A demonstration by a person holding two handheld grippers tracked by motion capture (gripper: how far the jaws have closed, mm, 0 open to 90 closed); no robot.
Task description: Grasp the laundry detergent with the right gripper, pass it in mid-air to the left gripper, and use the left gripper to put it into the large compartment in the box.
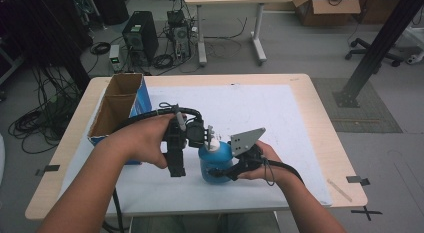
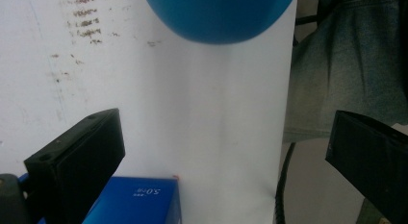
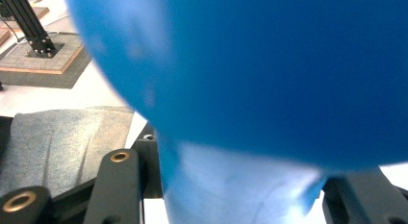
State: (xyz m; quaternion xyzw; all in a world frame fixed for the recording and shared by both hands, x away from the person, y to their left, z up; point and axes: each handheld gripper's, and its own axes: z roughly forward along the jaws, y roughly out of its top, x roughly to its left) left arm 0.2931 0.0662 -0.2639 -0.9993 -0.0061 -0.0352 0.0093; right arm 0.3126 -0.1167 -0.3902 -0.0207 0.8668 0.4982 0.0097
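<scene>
The right hand-held gripper (image 1: 227, 168) clamps the blue bottle (image 1: 216, 163) low; keep that squeeze steady. The left hand-held gripper (image 2: 223, 152), wide open and empty, should approach the white cap (image 1: 213, 144) from nine o'clock.

A small white print, seemingly "5.0" with blurred characters beside it, stands upside down on the blue box (image 2: 137, 202) just beside the left gripper's (image 2: 226, 152) near jaw.
</scene>
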